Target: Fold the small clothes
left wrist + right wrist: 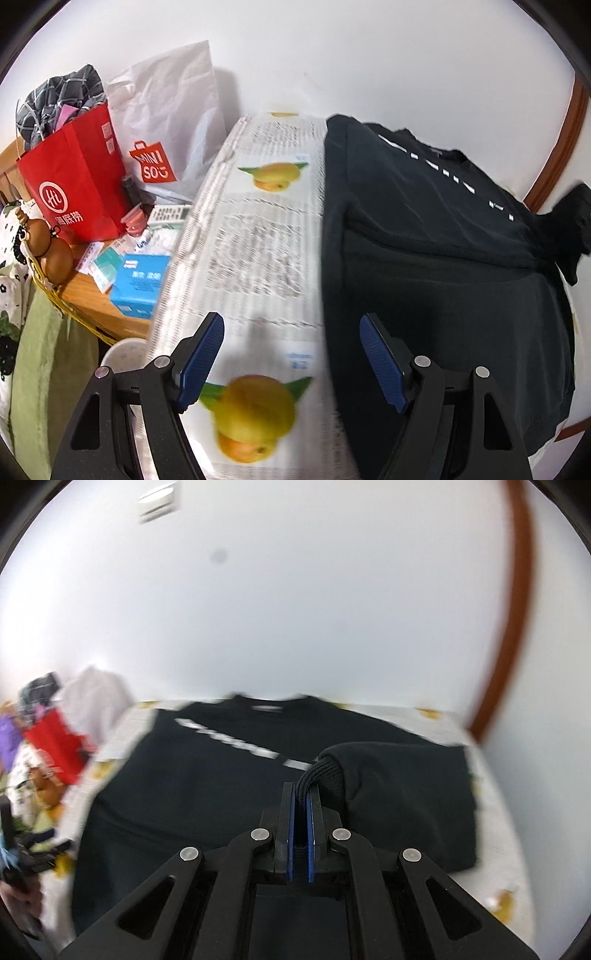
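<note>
One black sweatshirt (207,775) lies flat on a fruit-print cloth (258,236); the right gripper (300,794) pinches its ribbed cuff (317,771), mid sleeve-fold. The left gripper (291,354) hangs spread and empty (beside the hem). Next, likely, the sleeve is carried across the chest.

You have one black sweatshirt (443,258) on the covering, and two grippers: the left gripper (291,354) with fingers spread, the right gripper (302,790) clamped on one ribbed cuff (323,771). On the side shelf you have two bags, one red paper bag (74,184) and one white plastic bag (170,122). One blue box (138,284) and one remote control (168,214) lie there.
</note>
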### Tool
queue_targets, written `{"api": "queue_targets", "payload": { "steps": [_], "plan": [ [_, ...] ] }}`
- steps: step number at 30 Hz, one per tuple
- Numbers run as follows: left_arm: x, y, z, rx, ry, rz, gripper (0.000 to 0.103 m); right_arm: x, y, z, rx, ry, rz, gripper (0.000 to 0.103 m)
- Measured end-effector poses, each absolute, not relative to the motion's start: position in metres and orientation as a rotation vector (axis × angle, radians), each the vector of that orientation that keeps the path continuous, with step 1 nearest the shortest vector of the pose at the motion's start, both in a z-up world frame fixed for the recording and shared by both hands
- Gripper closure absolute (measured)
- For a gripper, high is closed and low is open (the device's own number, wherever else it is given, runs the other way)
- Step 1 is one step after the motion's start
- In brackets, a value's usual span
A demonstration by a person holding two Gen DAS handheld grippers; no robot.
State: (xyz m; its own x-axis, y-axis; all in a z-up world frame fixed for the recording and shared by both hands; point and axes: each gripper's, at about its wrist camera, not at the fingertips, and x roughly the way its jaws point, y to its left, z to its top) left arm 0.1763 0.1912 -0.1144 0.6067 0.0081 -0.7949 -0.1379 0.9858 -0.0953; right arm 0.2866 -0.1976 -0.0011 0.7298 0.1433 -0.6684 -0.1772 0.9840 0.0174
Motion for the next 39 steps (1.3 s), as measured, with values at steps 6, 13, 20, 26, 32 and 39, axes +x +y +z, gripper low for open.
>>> {"api": "queue_targets", "payload": {
  "steps": [6, 13, 20, 26, 32, 39],
  "plan": [
    [0.176, 0.228, -0.106, -0.191, 0.882, 0.109, 0.029, 0.317, -0.079, -0.004, -0.029, 0.752, 0.402, 0.098],
    [0.187, 0.241, -0.103, -0.214, 0.861, 0.098, 0.029, 0.348, -0.016, -0.032, -0.004, 0.775, 0.533, 0.098],
    [0.223, 0.210, -0.094, -0.198, 0.859, 0.033, 0.029, 0.371, -0.003, -0.066, -0.003, 0.807, 0.589, 0.076],
    [0.269, 0.163, -0.092, -0.167, 0.855, -0.063, 0.029, 0.364, -0.087, -0.064, -0.020, 0.778, 0.421, 0.068],
    [0.312, 0.125, -0.112, -0.170, 0.897, -0.117, 0.037, 0.349, -0.183, -0.095, -0.174, 0.825, 0.164, 0.063],
    [0.317, 0.109, -0.130, -0.100, 0.956, -0.077, 0.046, 0.348, -0.282, -0.159, -0.157, 0.992, -0.039, 0.061]
  ]
}}
